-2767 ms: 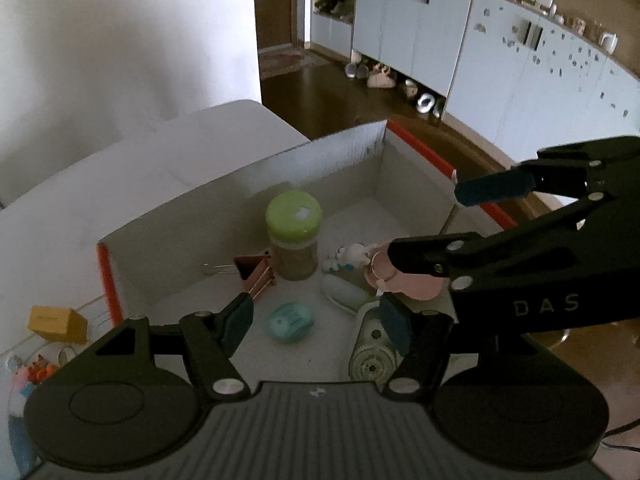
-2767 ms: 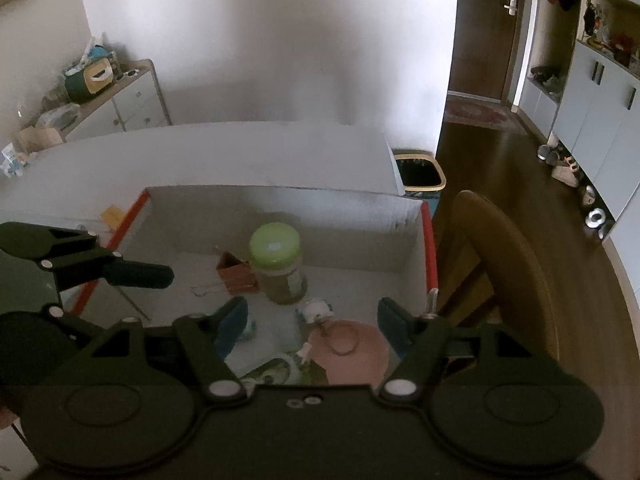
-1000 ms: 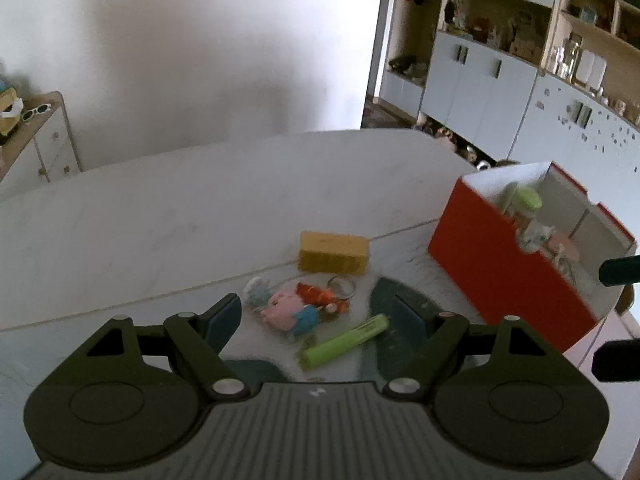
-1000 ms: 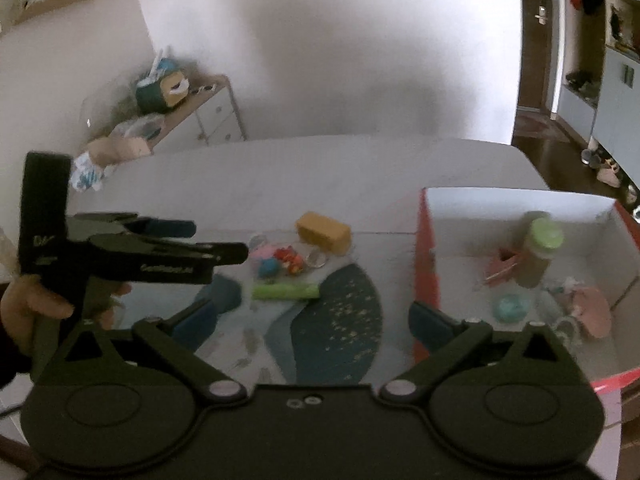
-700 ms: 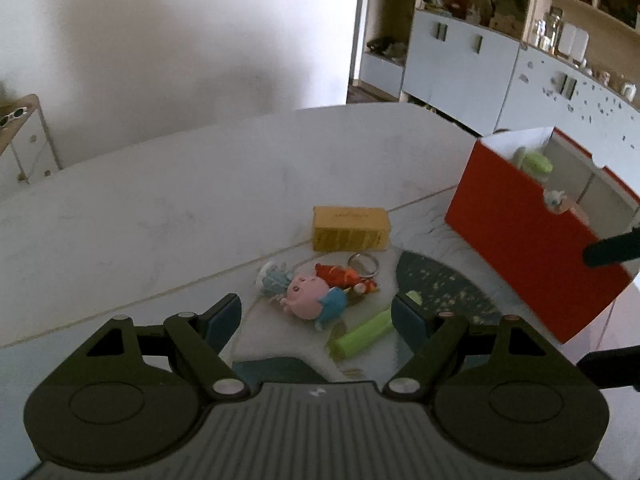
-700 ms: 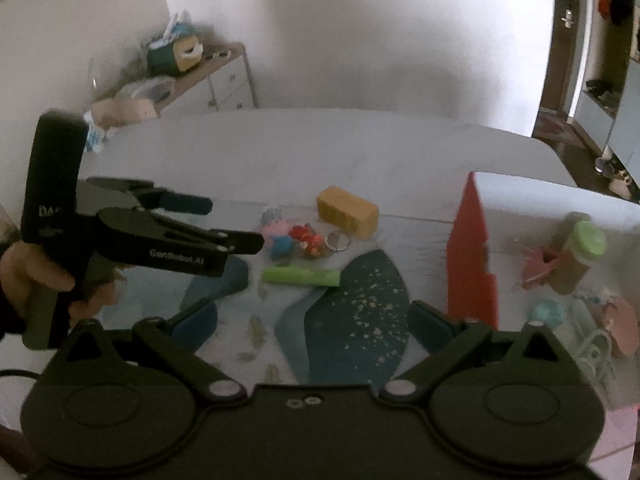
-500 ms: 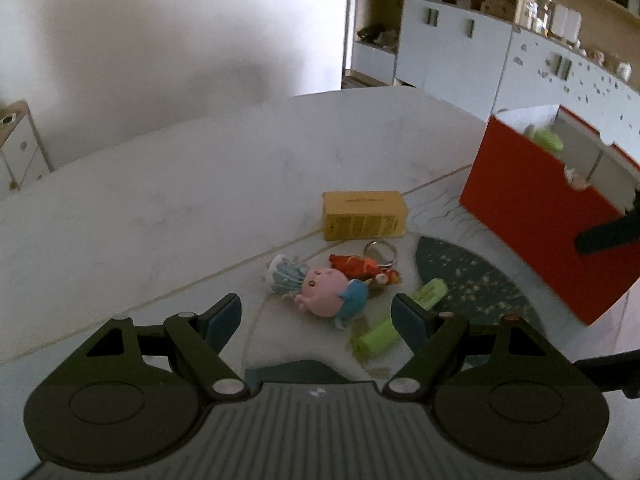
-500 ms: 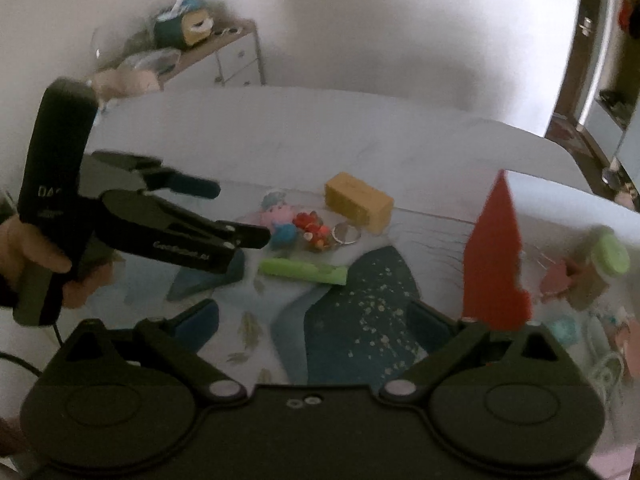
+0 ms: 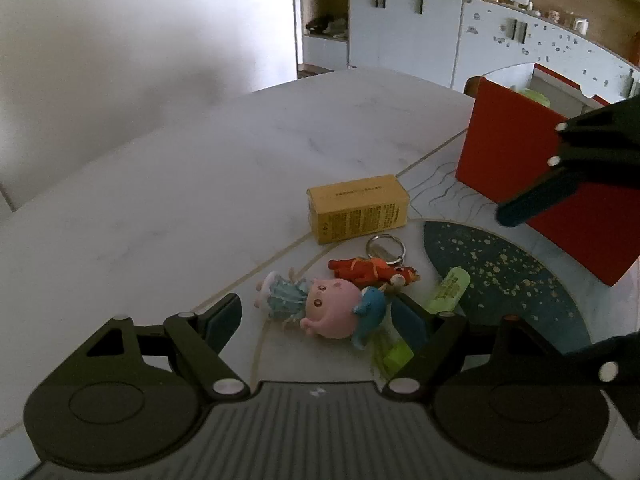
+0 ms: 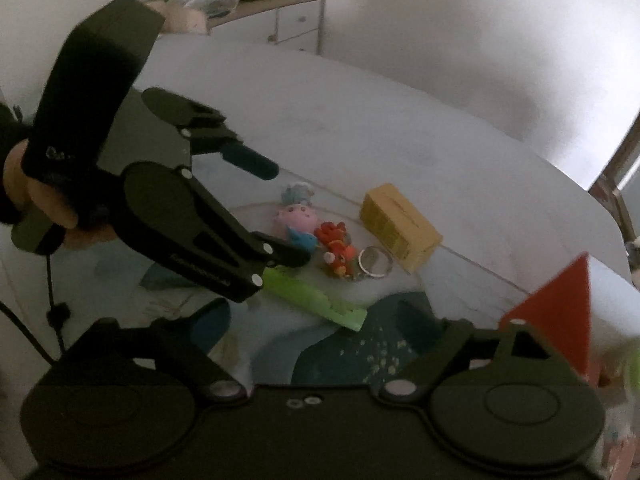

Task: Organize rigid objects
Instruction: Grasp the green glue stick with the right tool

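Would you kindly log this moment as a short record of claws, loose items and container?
left claw: open, empty, low over the pink pig toy
right claw: open, empty
loose items: pink pig toy, red keychain figure, green highlighter, yellow box
container: red box, right of the items
surface: white table with patterned mat

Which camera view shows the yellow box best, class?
The left wrist view: the yellow box is sharp, unobstructed, with its printed side legible as text lines. The right wrist view shows the box whole too, but blurred and darker, its print unreadable.
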`<state>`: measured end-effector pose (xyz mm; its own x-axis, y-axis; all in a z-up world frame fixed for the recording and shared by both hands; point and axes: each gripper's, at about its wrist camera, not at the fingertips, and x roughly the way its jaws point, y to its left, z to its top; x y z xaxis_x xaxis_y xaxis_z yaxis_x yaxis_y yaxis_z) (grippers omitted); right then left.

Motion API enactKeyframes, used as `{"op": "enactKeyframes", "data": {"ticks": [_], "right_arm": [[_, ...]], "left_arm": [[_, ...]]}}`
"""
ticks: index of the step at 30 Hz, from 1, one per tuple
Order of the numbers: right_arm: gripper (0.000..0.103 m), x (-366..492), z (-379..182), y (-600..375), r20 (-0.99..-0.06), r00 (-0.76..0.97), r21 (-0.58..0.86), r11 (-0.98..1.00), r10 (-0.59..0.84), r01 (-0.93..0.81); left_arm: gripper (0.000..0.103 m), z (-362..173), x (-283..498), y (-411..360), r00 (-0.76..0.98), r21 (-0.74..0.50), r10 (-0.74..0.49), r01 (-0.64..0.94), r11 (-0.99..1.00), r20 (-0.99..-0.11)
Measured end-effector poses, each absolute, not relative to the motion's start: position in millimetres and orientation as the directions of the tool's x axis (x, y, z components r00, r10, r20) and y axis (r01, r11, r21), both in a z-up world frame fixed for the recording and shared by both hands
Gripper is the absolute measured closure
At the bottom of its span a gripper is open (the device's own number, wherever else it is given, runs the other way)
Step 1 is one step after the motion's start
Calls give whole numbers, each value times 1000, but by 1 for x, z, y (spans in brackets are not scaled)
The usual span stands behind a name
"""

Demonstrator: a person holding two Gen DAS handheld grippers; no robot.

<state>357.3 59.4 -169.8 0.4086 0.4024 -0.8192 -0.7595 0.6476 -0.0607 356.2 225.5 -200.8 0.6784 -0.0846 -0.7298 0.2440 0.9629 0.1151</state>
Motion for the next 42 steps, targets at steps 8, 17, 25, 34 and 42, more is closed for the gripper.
{"op": "enactKeyframes", "data": {"ticks": [8, 17, 25, 34, 42], "right_arm": [[26, 381, -190, 72, -852, 352, -57, 601, 387, -797], [40, 397, -206, 79, -896, 247, 0, 554, 370, -833], [57, 397, -204, 83, -899, 223, 7, 522, 377, -853], [88, 362, -205, 87, -891, 241, 4, 538, 385, -843], [88, 316, -207, 77, -875, 300, 36, 669, 380, -743]], "left_arm": [[21, -207, 367, 234, 662, 74, -148, 295, 952, -735], [21, -213, 375, 239, 645, 23, -197, 317, 948, -738], [21, -215, 377, 238, 640, 11, -209, 322, 947, -740], [23, -212, 372, 237, 647, 16, -200, 312, 950, -736], [24, -211, 360, 237, 654, -3, -163, 239, 971, -739]]}}
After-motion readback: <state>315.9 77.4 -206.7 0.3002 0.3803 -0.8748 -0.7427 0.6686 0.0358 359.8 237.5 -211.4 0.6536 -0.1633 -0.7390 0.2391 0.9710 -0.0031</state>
